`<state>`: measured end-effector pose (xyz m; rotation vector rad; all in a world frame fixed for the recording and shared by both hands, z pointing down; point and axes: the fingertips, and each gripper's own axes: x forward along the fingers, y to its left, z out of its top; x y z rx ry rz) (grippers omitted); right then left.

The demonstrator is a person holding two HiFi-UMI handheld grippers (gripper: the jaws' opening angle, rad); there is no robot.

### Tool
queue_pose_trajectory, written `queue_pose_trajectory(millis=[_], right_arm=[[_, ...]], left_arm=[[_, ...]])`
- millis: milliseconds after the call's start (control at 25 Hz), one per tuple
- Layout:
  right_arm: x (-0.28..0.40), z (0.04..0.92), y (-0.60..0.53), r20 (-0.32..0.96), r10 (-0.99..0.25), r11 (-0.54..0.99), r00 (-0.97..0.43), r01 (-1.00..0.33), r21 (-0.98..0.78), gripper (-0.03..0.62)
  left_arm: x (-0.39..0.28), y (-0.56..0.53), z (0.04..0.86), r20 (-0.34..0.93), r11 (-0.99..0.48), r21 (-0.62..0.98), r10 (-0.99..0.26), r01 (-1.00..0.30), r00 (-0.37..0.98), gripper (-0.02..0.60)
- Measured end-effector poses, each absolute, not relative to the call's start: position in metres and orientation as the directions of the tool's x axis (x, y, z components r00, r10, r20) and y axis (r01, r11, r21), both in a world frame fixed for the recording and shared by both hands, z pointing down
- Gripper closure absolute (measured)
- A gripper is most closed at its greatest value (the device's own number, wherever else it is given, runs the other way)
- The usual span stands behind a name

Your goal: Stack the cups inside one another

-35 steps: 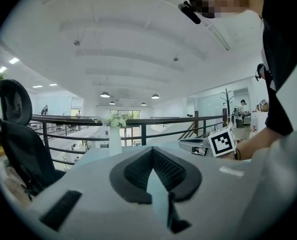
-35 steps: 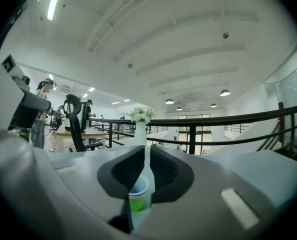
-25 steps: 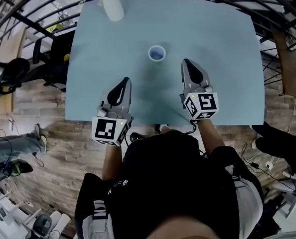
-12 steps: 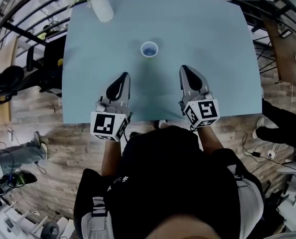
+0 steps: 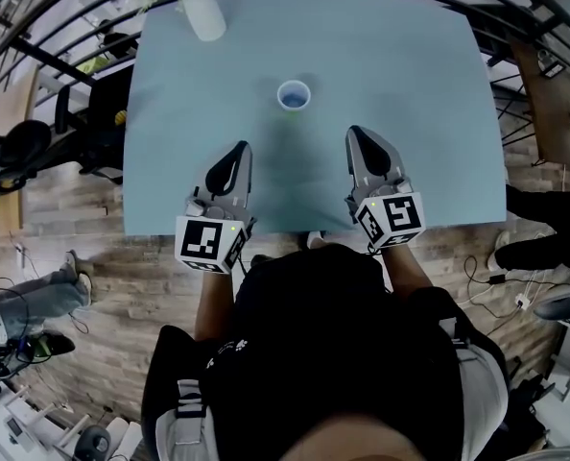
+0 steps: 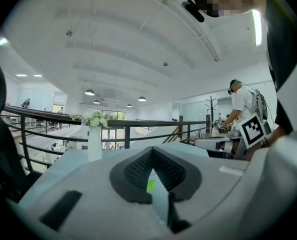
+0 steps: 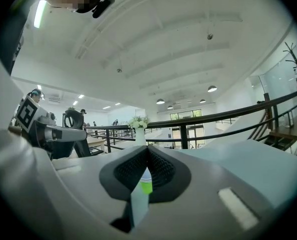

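Observation:
A single pale-blue cup (image 5: 294, 95) with a green base stands upright on the light-blue table (image 5: 419, 113), past both grippers; I see no other cup. My left gripper (image 5: 238, 148) is near the table's front edge, shut and empty, to the cup's lower left. My right gripper (image 5: 355, 133) is also shut and empty, to the cup's lower right. Both point level toward the far side. A sliver of the cup (image 6: 150, 185) shows through the slit below the left gripper (image 6: 151, 150) tips, and the cup (image 7: 146, 185) shows likewise below the right gripper (image 7: 147, 148).
A white vase of flowers (image 5: 201, 8) stands at the table's far left corner. A black railing (image 5: 55, 46) curves around the table's far sides. Office chairs (image 5: 16, 147) stand left of the table. A person (image 6: 243, 101) stands in the background.
My right gripper has drawn back from the cup toward the table's near edge. The left gripper has stayed put. Both remain shut.

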<state>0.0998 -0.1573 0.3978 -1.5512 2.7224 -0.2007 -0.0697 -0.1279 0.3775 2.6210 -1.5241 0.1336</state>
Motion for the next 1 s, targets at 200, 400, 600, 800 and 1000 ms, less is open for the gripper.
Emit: queue_pose_trajectory(millis=[200, 400, 600, 800, 1000], right_arm=[[0.094, 0.396, -0.157, 0.066, -0.845, 0.522, -0.531, -0.845, -0.116, 0.583], [0.094, 0.400, -0.155, 0.070, -0.839, 0.530, -0.540, -0.839, -0.122, 0.583], [0.093, 0.400, -0.156, 0.070, -0.834, 0.537, -0.548, -0.834, -0.129, 0.583], [0.090, 0.397, -0.158, 0.067, -0.826, 0.548, -0.559, -0.825, -0.137, 0.583], [0.088, 0.397, -0.158, 0.065, -0.823, 0.553, -0.564, -0.822, -0.138, 0.583]], left_arm=[[-0.073, -0.127, 0.375, 0.129, -0.487, 0.047, -0.863, -0.872, 0.488, 0.589], [-0.075, -0.126, 0.377, 0.131, -0.480, 0.046, -0.866, -0.876, 0.482, 0.589], [-0.075, -0.127, 0.378, 0.134, -0.476, 0.047, -0.868, -0.878, 0.478, 0.589], [-0.078, -0.128, 0.378, 0.137, -0.469, 0.050, -0.871, -0.882, 0.471, 0.589], [-0.080, -0.128, 0.380, 0.142, -0.465, 0.051, -0.873, -0.884, 0.467, 0.589]])
